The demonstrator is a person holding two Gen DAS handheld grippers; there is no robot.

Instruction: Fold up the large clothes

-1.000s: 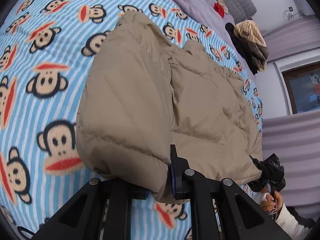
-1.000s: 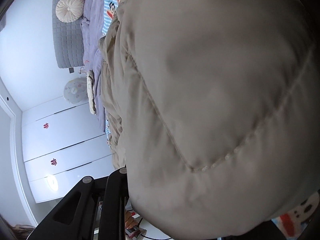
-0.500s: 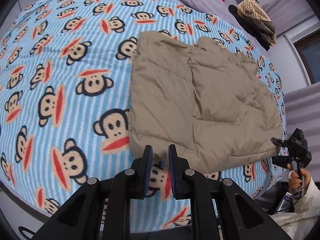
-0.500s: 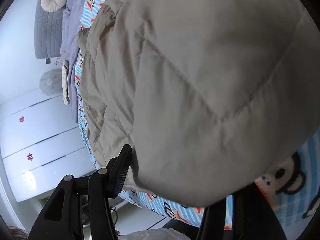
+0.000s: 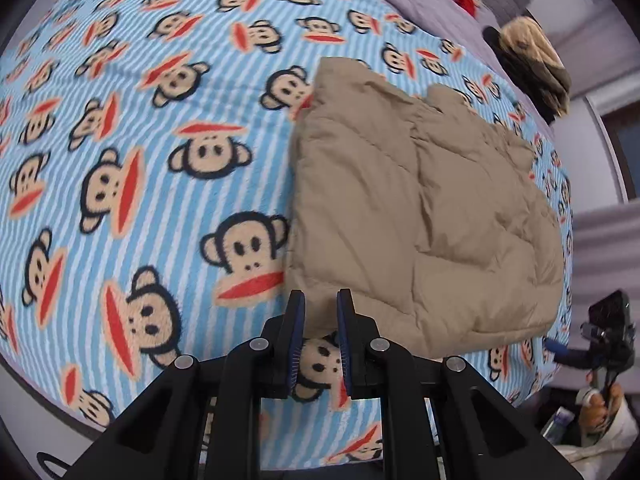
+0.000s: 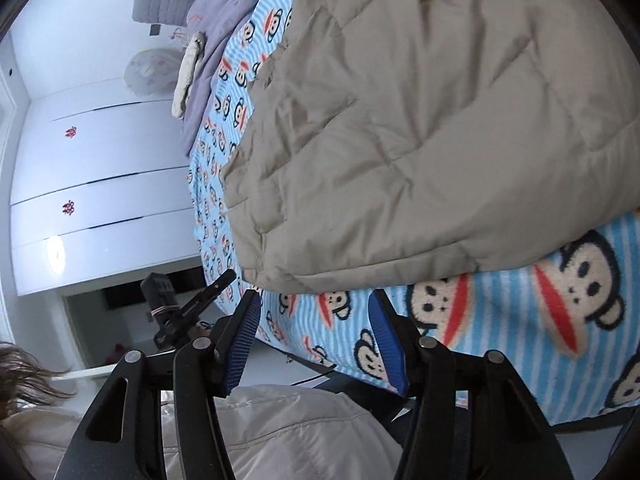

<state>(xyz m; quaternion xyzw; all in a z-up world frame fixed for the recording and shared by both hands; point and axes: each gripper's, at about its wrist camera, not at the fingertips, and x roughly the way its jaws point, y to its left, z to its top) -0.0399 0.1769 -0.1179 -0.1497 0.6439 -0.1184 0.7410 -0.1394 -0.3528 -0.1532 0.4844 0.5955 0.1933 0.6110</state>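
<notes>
- The left gripper (image 5: 321, 306) is hovering with its jaws narrow and nothing between them, just short of the jacket's near left corner.
- The jacket (image 5: 420, 208), puffy, quilted and tan, is lying folded on the fleecy monkey-print blanket (image 5: 132, 184), its long axis running away from both grippers.
- The right gripper (image 6: 314, 306) is opening its jaws, holding nothing, beside the near right hem; both look equally near.

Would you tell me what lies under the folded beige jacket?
The jacket lies on the monkey-print blanket, which shows all around it. Whatever is directly beneath the jacket is covered and cannot be seen.
</notes>
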